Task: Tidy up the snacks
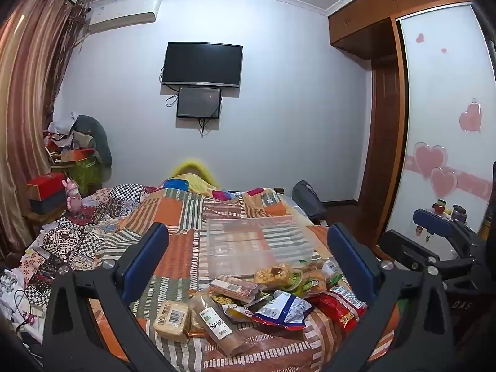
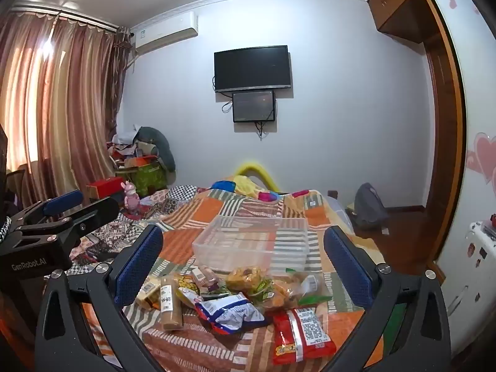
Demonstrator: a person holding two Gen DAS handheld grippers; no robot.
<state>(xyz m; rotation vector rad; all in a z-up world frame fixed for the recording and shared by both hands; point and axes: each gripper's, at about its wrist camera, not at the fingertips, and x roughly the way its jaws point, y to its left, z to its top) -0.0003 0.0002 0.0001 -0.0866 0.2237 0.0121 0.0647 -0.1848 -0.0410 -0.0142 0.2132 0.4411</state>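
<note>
A pile of wrapped snacks (image 1: 263, 297) lies on the patchwork bedspread (image 1: 173, 210), also in the right wrist view (image 2: 241, 294). It includes a red packet (image 2: 302, 334), a blue-and-white bag (image 2: 229, 311), a long brown roll (image 2: 169, 303) and a pale cake block (image 1: 172, 319). A clear plastic bin (image 1: 257, 243) stands just behind the pile, empty, also in the right wrist view (image 2: 251, 243). My left gripper (image 1: 248, 248) is open above the pile, holding nothing. My right gripper (image 2: 245, 251) is open and empty too, to its right.
The bed fills the foreground. A wardrobe (image 1: 434, 124) with heart stickers stands at right, a bag (image 2: 369, 204) on the floor beside the bed. Boxes and clutter (image 1: 74, 155) sit far left by the curtain. A pink toy (image 2: 131, 197) stands on the bed's left side.
</note>
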